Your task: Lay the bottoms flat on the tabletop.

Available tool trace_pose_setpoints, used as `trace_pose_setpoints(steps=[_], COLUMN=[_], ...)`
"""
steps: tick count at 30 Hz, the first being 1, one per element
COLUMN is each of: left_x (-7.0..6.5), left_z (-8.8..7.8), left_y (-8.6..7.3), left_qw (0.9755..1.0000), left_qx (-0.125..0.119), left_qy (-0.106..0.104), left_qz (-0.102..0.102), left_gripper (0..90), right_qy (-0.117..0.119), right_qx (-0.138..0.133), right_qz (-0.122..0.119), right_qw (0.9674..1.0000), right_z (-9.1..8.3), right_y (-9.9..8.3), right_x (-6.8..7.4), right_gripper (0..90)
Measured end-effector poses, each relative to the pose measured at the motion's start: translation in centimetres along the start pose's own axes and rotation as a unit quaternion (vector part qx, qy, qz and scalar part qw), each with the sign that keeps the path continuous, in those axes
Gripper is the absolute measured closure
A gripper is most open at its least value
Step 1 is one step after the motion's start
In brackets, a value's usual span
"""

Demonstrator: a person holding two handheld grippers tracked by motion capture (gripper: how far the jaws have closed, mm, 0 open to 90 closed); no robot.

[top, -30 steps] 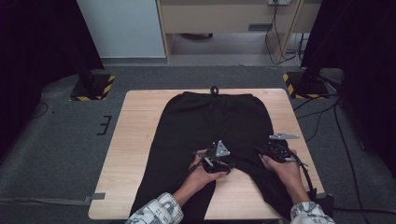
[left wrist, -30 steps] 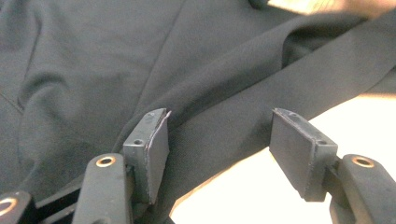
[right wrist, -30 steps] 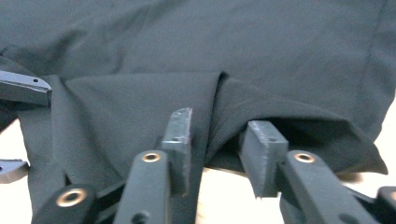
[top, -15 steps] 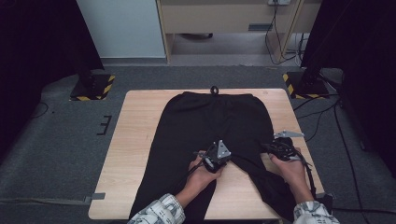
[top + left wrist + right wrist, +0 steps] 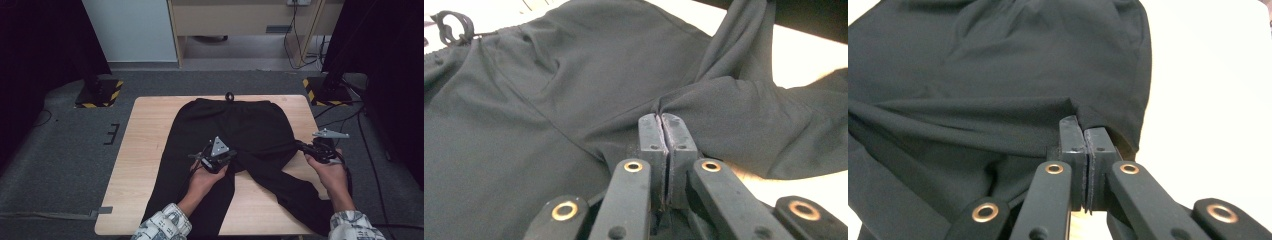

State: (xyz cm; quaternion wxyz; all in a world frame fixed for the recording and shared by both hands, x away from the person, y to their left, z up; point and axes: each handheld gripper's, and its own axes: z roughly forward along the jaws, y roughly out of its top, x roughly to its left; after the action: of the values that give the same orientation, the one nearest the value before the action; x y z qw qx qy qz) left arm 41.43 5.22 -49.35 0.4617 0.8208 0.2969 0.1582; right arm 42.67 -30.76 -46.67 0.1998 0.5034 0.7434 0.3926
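Your left gripper [image 5: 662, 120] is clenched on the black trousers [image 5: 240, 130] at the crotch, right gripper [image 5: 1082, 125] clenched on their outer edge; both jaw pairs just closed on fabric, over the desk [image 5: 145, 145].

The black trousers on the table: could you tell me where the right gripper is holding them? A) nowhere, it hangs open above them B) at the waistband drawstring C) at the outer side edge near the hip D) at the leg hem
C: the right gripper is shut on the outer side edge of the black trousers, pinching a fold of cloth.
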Motion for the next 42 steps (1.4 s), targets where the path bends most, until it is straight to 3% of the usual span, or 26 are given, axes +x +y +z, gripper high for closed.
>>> trace_pose_setpoints(steps=[1, 3, 6, 10, 13, 15, 18, 23, 28, 31, 33, 35, 38, 42], left_x=[0.1, 0.1, 0.2, 0.6, 0.8, 0.8, 0.7, 0.8, 0.9, 1.0, 0.9, 0.9, 0.8, 0.8], left_z=[0.2, 0.6, 0.9, 0.9, 0.9, 1.0, 1.0, 0.8, 0.7, 0.8, 0.8, 0.8, 0.8, 0.7], left_y=[-0.2, -0.7, -1.3, -1.3, -1.5, -1.7, -1.7, -1.6, -1.6, -1.6, -1.6, -1.6, -1.6, -1.5], left_qw=[0.9999, 0.9994, 0.9986, 0.9988, 0.9988, 0.9986, 0.9985, 0.9987, 0.9988, 0.9988, 0.9987, 0.9987, 0.9988, 0.9989], left_qx=[0.013, 0.031, 0.047, 0.047, 0.049, 0.052, 0.055, 0.049, 0.046, 0.047, 0.048, 0.047, 0.047, 0.045], left_qy=[-0.005, -0.003, -0.001, 0.006, 0.002, 0.003, 0.001, 0.006, 0.017, 0.017, 0.016, 0.016, 0.014, 0.013], left_qz=[0.003, 0.012, 0.021, 0.015, 0.007, 0.009, 0.011, 0.009, 0.004, 0.002, 0.005, 0.004, 0.006, 0.005], left_gripper=[87.5, 87.2, 86.7, 86.3, 85.5, 84.1, 83.9, 84.3, 84.8, 84.8, 84.8, 84.9, 84.9, 84.6], right_qy=[-0.003, -0.005, -0.018, -0.001, 0.029, 0.033, 0.039, 0.038, 0.035, 0.033, 0.027, 0.025, 0.029, 0.026], right_qx=[0.005, 0.013, 0.012, 0.015, 0.054, 0.059, 0.059, 0.079, 0.085, 0.100, 0.093, 0.091, 0.095, 0.079], right_qz=[-0.005, 0.000, 0.001, -0.017, -0.046, -0.055, -0.045, -0.056, -0.051, -0.059, -0.067, -0.070, -0.071, -0.060], right_qw=[1.0000, 0.9999, 0.9998, 0.9997, 0.9971, 0.9962, 0.9965, 0.9945, 0.9944, 0.9926, 0.9930, 0.9931, 0.9925, 0.9947], right_z=[0.3, 0.7, 0.5, -0.5, -0.6, -0.9, -1.4, -2.0, -2.9, -3.2, -3.3, -3.5, -3.7, -4.5], right_y=[-0.1, -0.6, -1.6, -3.5, -5.4, -6.2, -7.0, -8.0, -8.8, -9.5, -10.0, -10.1, -10.1, -9.4], right_x=[0.2, 0.5, 1.1, 2.5, 3.6, 3.7, 3.4, 3.4, 3.0, 3.3, 3.4, 3.3, 3.1, 3.1], right_gripper=[87.7, 74.3, 64.0, 60.4, 53.9, 53.0, 49.8, 46.8, 43.4, 48.1, 54.2, 70.6, 88.2, 89.4])
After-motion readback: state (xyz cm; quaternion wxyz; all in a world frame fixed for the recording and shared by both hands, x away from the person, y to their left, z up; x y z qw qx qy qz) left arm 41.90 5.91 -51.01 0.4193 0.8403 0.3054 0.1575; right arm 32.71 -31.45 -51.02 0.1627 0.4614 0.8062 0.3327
